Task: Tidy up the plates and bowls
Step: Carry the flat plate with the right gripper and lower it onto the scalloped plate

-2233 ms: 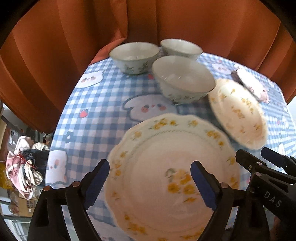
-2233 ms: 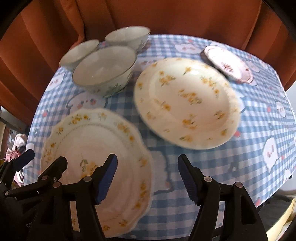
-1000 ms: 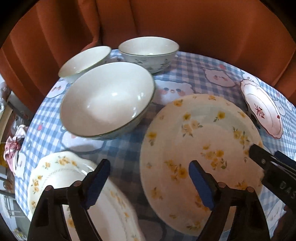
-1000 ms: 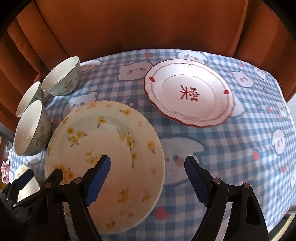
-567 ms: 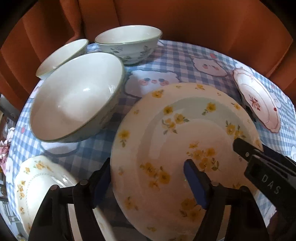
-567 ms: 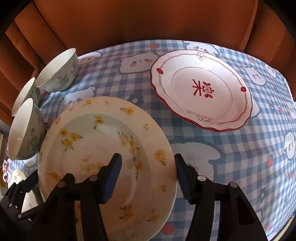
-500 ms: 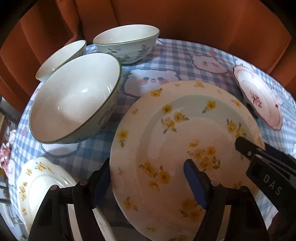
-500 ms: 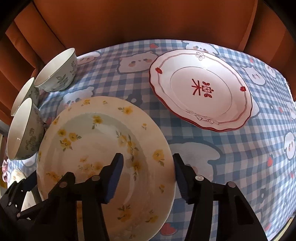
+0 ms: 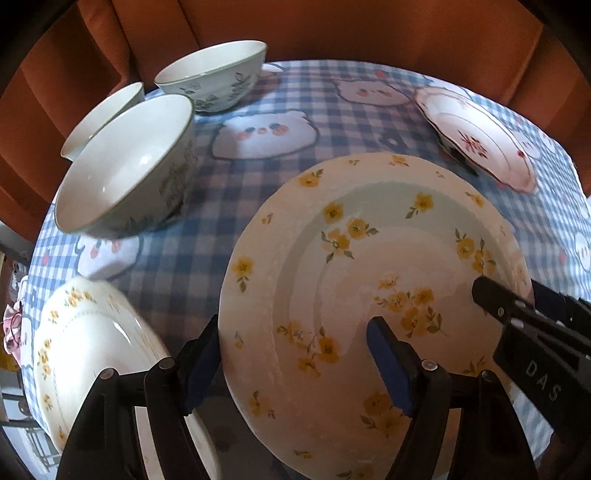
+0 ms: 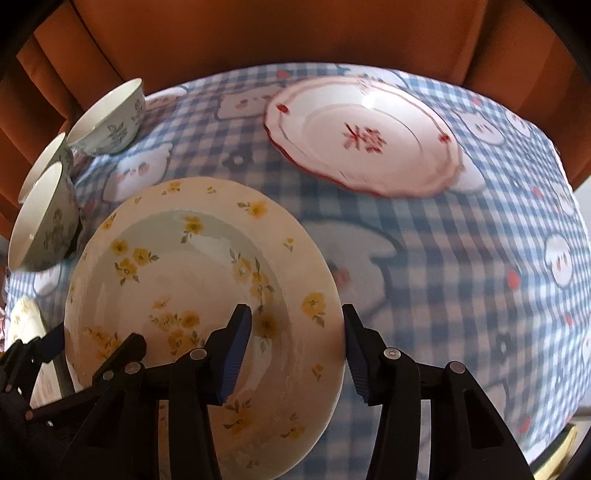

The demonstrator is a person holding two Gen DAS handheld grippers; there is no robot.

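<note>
A cream plate with yellow flowers fills the near half of both views. My left gripper is shut on its left rim, one finger outside the edge and the other inside the well. On the plate, my right gripper grips the right rim the same way, its jaws still closing. The plate looks sharp while the table behind it is blurred. A scalloped yellow-flowered plate lies at the near left. A red-trimmed plate lies at the far right. Three white bowls stand at the far left, the largest nearest.
The blue checked tablecloth covers a small table that ends close on the right and near sides. Orange curtains hang right behind it. The two smaller bowls sit by the back edge.
Both grippers came down over the flowered plate and closed on its opposite rims. Over the last half second the plate stays fixed between the fingers while bowls and table shift behind it.
</note>
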